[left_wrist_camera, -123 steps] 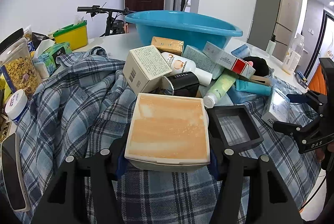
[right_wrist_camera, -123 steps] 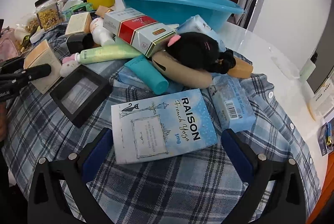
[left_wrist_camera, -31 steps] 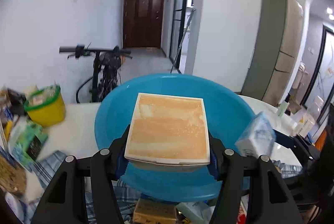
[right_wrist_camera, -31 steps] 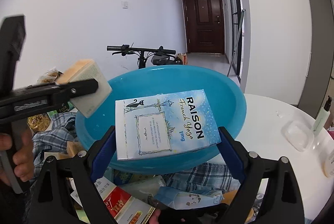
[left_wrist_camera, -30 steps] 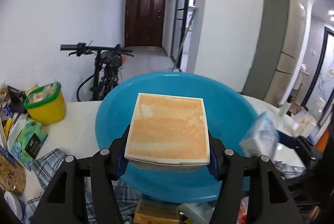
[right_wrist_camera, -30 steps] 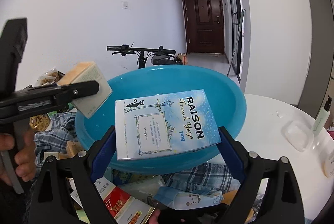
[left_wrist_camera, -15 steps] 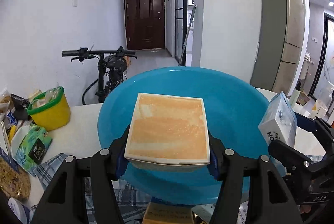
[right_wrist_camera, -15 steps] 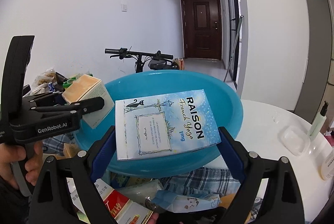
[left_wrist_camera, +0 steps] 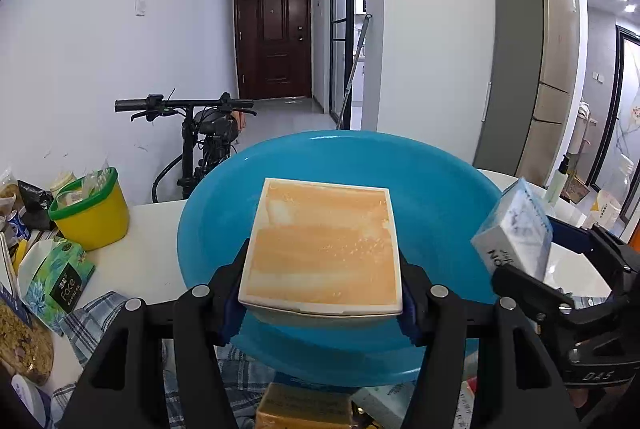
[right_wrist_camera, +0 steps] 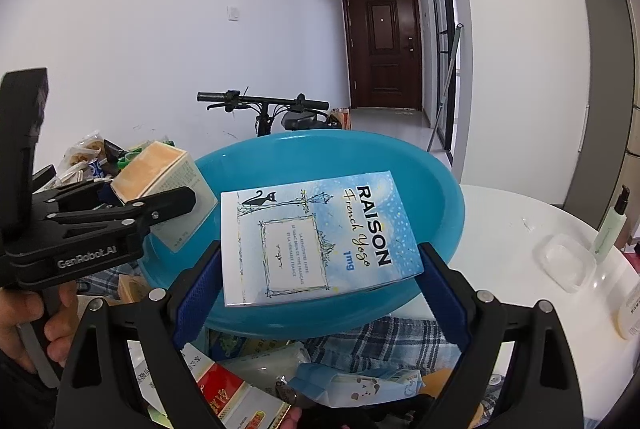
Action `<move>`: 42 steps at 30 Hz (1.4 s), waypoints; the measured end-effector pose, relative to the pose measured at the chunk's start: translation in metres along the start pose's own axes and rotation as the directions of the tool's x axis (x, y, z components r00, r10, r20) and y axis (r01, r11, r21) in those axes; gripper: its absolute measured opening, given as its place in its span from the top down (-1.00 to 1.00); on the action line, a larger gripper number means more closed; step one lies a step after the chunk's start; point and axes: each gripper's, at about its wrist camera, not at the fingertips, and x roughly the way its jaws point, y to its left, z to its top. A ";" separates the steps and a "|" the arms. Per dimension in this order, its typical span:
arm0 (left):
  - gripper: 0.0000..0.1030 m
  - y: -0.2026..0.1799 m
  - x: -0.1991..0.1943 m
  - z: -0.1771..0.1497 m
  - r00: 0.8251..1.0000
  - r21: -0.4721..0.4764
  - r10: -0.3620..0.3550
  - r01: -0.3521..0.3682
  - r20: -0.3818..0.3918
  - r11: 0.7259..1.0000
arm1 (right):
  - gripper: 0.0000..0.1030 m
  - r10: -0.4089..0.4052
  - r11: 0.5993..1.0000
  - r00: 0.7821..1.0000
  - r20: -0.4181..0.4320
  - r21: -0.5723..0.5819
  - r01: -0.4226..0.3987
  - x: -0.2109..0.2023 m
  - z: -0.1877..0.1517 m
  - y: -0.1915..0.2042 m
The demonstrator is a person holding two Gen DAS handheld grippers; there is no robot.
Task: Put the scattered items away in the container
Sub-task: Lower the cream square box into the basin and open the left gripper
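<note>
Both grippers are clamped on boxes above the blue basin [left_wrist_camera: 436, 189]: the left gripper [left_wrist_camera: 320, 301] pinches an orange-topped box [left_wrist_camera: 322, 249], the right gripper [right_wrist_camera: 320, 293] a light-blue RAISON box [right_wrist_camera: 316, 233]. Four seconds ago both boxes lay on the plaid shirt [right_wrist_camera: 384, 337]; since half a second ago they have barely shifted.

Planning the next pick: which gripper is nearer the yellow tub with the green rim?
Left. The left gripper is beside the yellow tub; the right gripper is across the blue basin.
</note>
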 end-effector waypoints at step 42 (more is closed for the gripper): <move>-1.00 -0.005 0.001 -0.005 0.999 -0.007 0.054 -0.054 0.000 0.999 | -0.77 -0.004 1.000 1.000 0.028 0.030 0.003 -0.005 0.003 0.002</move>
